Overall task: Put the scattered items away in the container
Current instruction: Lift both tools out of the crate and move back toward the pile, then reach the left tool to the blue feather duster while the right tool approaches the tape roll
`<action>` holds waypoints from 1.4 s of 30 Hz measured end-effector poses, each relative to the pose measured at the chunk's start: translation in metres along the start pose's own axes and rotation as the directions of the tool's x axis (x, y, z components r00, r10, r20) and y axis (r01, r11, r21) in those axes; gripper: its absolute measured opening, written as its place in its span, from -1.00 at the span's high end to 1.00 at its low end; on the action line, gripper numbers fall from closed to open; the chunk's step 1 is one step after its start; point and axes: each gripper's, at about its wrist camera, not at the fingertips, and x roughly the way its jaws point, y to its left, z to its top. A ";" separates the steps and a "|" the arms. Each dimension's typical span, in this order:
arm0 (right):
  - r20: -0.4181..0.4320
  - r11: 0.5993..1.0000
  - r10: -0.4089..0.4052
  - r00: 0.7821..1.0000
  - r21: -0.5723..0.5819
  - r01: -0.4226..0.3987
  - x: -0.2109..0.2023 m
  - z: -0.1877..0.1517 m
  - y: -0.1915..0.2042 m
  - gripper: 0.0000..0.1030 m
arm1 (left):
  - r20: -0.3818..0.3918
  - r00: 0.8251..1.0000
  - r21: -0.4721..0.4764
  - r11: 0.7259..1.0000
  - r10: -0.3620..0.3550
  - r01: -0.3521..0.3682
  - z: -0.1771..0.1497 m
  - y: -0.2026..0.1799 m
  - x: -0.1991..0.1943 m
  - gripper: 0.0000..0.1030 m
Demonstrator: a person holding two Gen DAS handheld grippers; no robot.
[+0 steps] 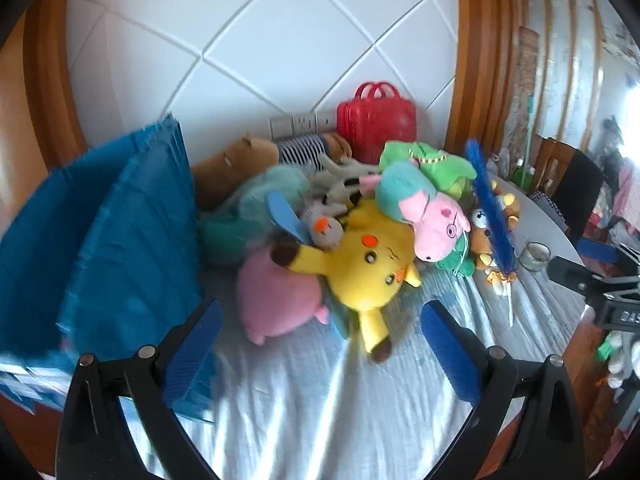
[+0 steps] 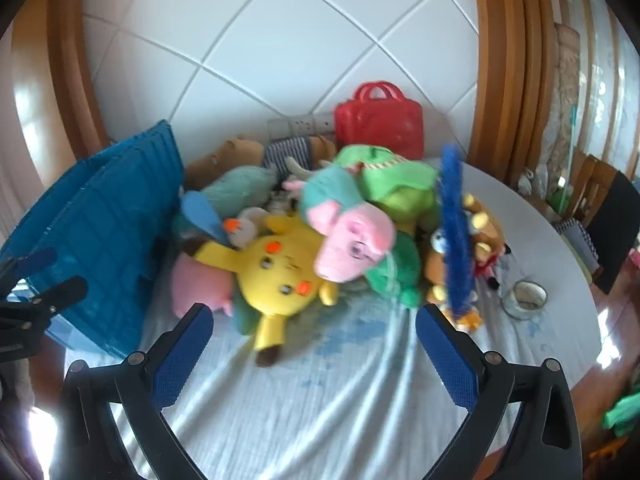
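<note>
A yellow plush (image 1: 360,268) with orange cheeks, a pink pig (image 1: 436,220), a green plush (image 1: 432,164), a blue crate (image 1: 100,240), a red case (image 1: 376,120), a pale blue-grey cloth (image 1: 320,400).

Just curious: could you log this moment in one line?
left gripper open | right gripper open | yellow plush toy untouched | blue plastic crate beside pile

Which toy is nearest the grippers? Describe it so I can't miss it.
Start at the blue crate on the left; the toy pile lies to its right. At the pile's front lies the yellow plush, the only yellow one, with orange cheeks and brown-tipped ears.
</note>
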 end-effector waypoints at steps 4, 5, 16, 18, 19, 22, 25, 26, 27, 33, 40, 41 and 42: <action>-0.035 1.000 -0.008 0.999 -0.010 0.008 0.015 -0.007 -0.038 -0.99 | -0.036 0.999 -0.057 0.998 0.007 -0.009 -0.006 -0.026 0.024 -0.90; -0.044 1.000 -0.007 0.999 -0.007 0.007 0.019 -0.008 -0.047 -0.99 | -0.047 0.999 -0.067 0.998 0.008 -0.011 -0.007 -0.031 0.030 -0.90; -0.066 0.998 -0.018 0.998 0.055 0.022 0.046 0.006 -0.096 -0.99 | -0.085 0.996 -0.039 0.999 -0.033 0.030 0.015 -0.070 0.078 -0.89; -0.069 0.997 -0.046 0.997 0.062 0.051 0.050 0.010 -0.105 -0.99 | -0.086 0.995 -0.039 0.998 -0.059 0.056 0.021 -0.076 0.089 -0.89; -0.068 0.996 -0.063 0.996 0.063 0.067 0.050 0.012 -0.110 -0.99 | -0.087 0.994 -0.035 0.997 -0.067 0.065 0.024 -0.081 0.095 -0.89; -0.068 0.991 -0.104 0.992 0.079 0.109 0.054 0.015 -0.126 -0.97 | -0.101 0.991 -0.027 0.996 -0.090 0.088 0.029 -0.094 0.111 -0.89; -0.094 0.988 -0.103 0.990 0.108 0.113 0.063 0.013 -0.149 -0.83 | -0.141 0.985 -0.027 0.995 -0.101 0.098 0.030 -0.113 0.129 -0.89; -0.105 0.987 -0.106 0.989 0.110 0.118 0.067 0.013 -0.158 -0.82 | -0.150 0.983 -0.026 0.994 -0.105 0.103 0.030 -0.120 0.135 -0.89; -0.115 0.986 -0.110 0.987 0.111 0.123 0.071 0.013 -0.166 -0.76 | -0.155 0.982 -0.023 0.994 -0.106 0.104 0.030 -0.126 0.139 -0.89; -0.148 0.990 -0.079 0.986 0.105 0.095 0.099 0.021 -0.235 -0.53 | -0.196 0.975 -0.056 0.994 -0.105 0.096 0.036 -0.193 0.180 -0.70; -0.194 1.000 0.015 0.981 0.019 -0.012 0.132 0.040 -0.315 -0.51 | -0.228 0.970 -0.130 0.990 -0.090 0.062 0.046 -0.279 0.221 -0.70; -0.206 1.000 0.026 0.978 0.013 -0.024 0.137 0.041 -0.324 -0.51 | -0.240 0.966 -0.139 0.988 -0.094 0.062 0.045 -0.290 0.228 -0.70; -0.219 0.999 0.036 0.975 0.010 -0.034 0.141 0.040 -0.332 -0.51 | -0.252 0.963 -0.147 0.987 -0.099 0.062 0.045 -0.301 0.234 -0.70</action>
